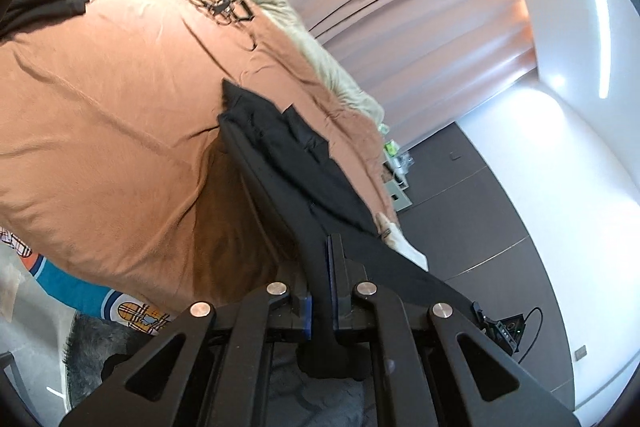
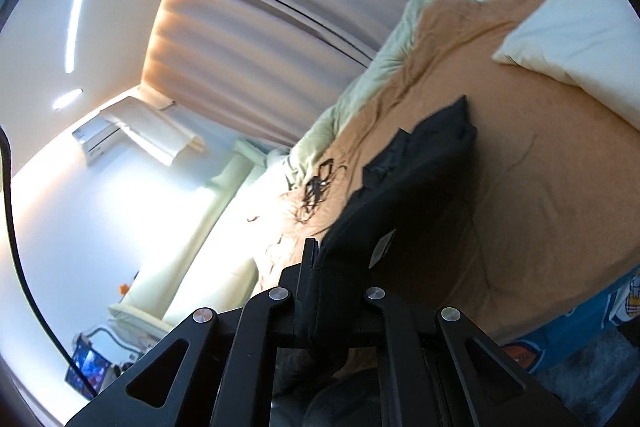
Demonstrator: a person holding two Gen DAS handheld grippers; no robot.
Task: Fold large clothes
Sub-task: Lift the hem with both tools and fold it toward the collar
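Both tongs pinch the black garment [image 1: 296,163]: left tongs [image 1: 322,291], right tongs [image 2: 320,279]. It hangs over the bed [image 1: 100,115]; its lower part is hidden behind the tongs.

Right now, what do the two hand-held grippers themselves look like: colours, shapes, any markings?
Both are matte black. The left hand-held gripper has angular linkage bars with triangular cut-outs, four round silver pivot pins, and blue pads lining its fingers. The right hand-held gripper has the same black linkage, cut-outs and silver pins; its pad colour is hidden. No markings or sleeves show.
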